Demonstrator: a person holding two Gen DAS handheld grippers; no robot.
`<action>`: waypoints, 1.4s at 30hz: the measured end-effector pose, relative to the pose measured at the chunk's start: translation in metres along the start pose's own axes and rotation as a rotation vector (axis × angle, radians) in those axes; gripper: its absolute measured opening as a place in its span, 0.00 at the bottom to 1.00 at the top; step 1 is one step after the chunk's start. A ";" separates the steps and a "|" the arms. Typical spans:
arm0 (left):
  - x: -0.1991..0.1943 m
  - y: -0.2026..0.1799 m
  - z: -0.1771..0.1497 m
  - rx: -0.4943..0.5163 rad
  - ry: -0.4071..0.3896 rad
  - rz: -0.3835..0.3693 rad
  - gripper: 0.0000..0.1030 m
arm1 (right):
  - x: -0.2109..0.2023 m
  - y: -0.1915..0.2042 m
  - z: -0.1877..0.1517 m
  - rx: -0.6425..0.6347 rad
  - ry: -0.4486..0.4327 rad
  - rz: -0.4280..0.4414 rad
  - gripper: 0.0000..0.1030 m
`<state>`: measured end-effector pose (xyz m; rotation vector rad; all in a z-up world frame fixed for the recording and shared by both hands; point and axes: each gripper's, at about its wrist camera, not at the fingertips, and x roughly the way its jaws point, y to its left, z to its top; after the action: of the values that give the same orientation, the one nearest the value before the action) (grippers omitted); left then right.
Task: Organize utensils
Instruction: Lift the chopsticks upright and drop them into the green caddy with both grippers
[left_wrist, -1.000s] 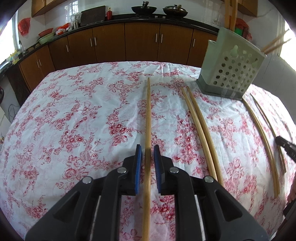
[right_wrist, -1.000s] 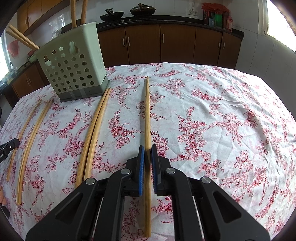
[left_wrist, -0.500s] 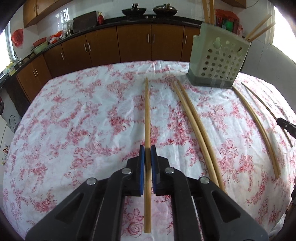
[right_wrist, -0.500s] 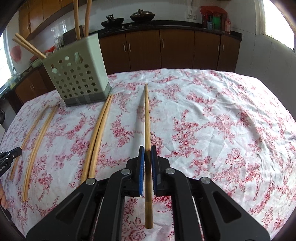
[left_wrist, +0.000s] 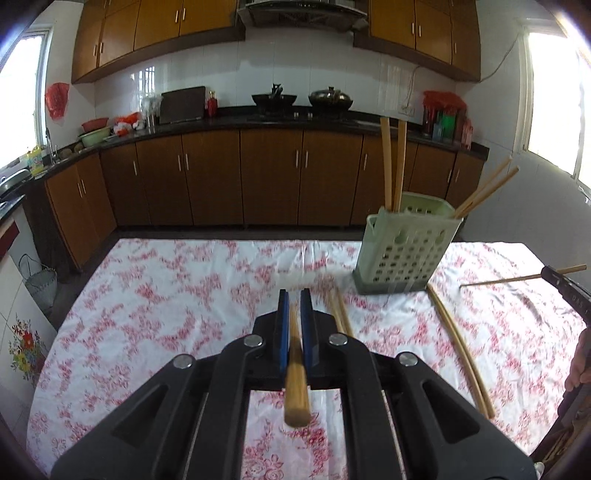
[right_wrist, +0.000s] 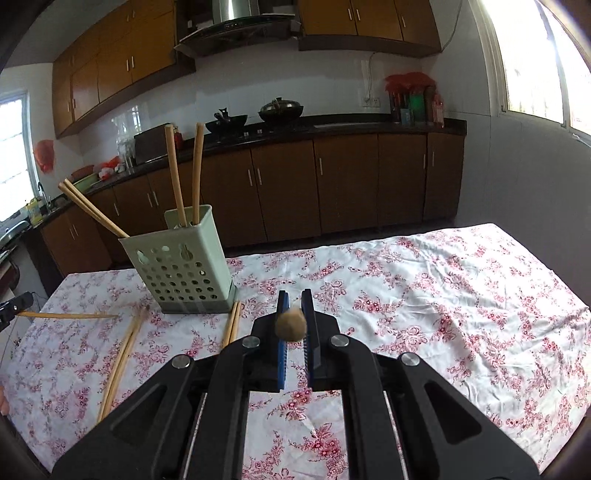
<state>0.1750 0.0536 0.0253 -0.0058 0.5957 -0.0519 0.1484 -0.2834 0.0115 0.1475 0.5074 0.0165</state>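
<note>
You've got a chopstick in each set of tongs right now. The left tongs (left_wrist: 294, 306) are pinching one chopstick (left_wrist: 296, 373) near its thick end, with the butt sticking back toward the camera. The right tongs (right_wrist: 295, 306) are clamped on another chopstick (right_wrist: 290, 325), and you only see its round end face, so it's pointing pretty much straight along the view. Both sticks are up off the counter (right_wrist: 443, 295) with its flowery cloth, which makes sense if they're going into the holder next.

The green perforated holder (left_wrist: 402, 254) is your landmark: it already has two chopsticks standing upright in one side and two leaning out of the other. A pair (right_wrist: 232, 325) lies on the cloth with its tips right at the holder's base, and another pair (right_wrist: 122, 350) lies further out on the holder's other side.

Gripping near the thick ends looks like a sensible choice, since the thin tips can drop in first. My guess is you'll need to tilt each stick tip-down over the holder's open top before letting go.
</note>
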 end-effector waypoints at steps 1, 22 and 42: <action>-0.002 -0.001 0.004 0.002 -0.010 -0.003 0.08 | -0.002 -0.001 0.001 -0.002 -0.005 0.004 0.08; -0.060 -0.051 0.112 0.024 -0.272 -0.188 0.07 | -0.064 0.054 0.104 0.004 -0.303 0.281 0.08; 0.037 -0.107 0.171 -0.068 -0.435 -0.149 0.07 | 0.025 0.078 0.112 -0.005 -0.275 0.224 0.08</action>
<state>0.2966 -0.0573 0.1481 -0.1245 0.1614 -0.1699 0.2263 -0.2199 0.1077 0.1981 0.2140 0.2140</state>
